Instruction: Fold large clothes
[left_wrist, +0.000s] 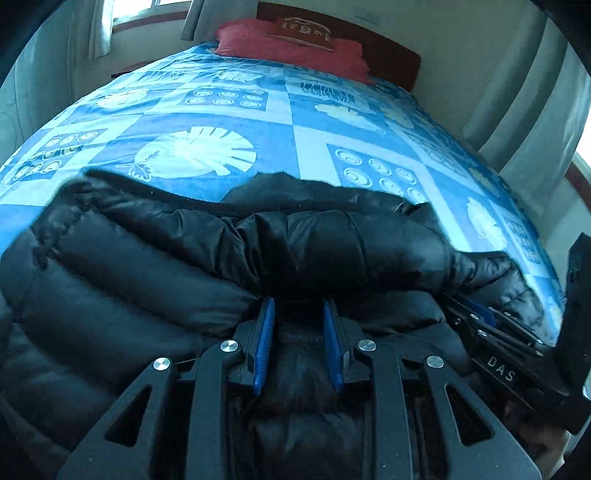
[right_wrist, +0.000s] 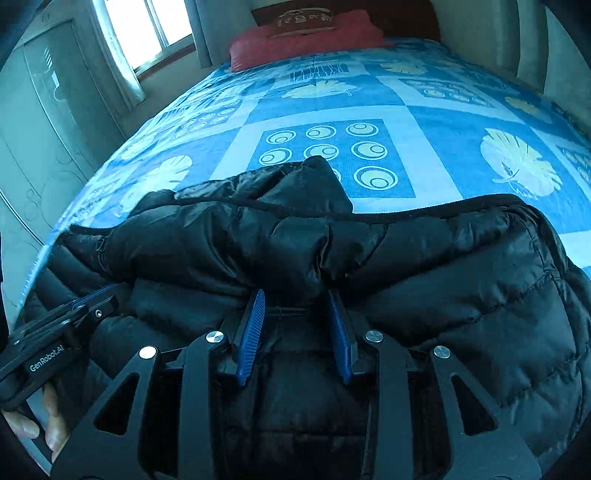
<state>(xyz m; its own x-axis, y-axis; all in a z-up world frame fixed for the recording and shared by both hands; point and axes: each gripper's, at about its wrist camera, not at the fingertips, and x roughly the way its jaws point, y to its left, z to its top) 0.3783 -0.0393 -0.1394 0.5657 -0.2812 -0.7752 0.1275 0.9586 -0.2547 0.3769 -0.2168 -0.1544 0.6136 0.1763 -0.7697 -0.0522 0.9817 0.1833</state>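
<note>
I am holding my left tongs (left_wrist: 299, 306) and my right tongs (right_wrist: 297, 295) side by side over the black puffer jacket (left_wrist: 207, 266), which is lying bunched across the near end of the bed (left_wrist: 295, 122). Each pair is standing part-way open, its blue pads (left_wrist: 264, 343) pushed into a fold of the padded fabric. The fabric is sitting between the pads, but I cannot tell whether they are pressing on it. The jacket's dark trimmed edge (right_wrist: 424, 210) is running across the blue patterned bedspread (right_wrist: 332, 110), well short of the red pillow (right_wrist: 306, 40) at the headboard. In the right wrist view my left hand (right_wrist: 40, 417) is showing at the lower left, gripping its handle.
</note>
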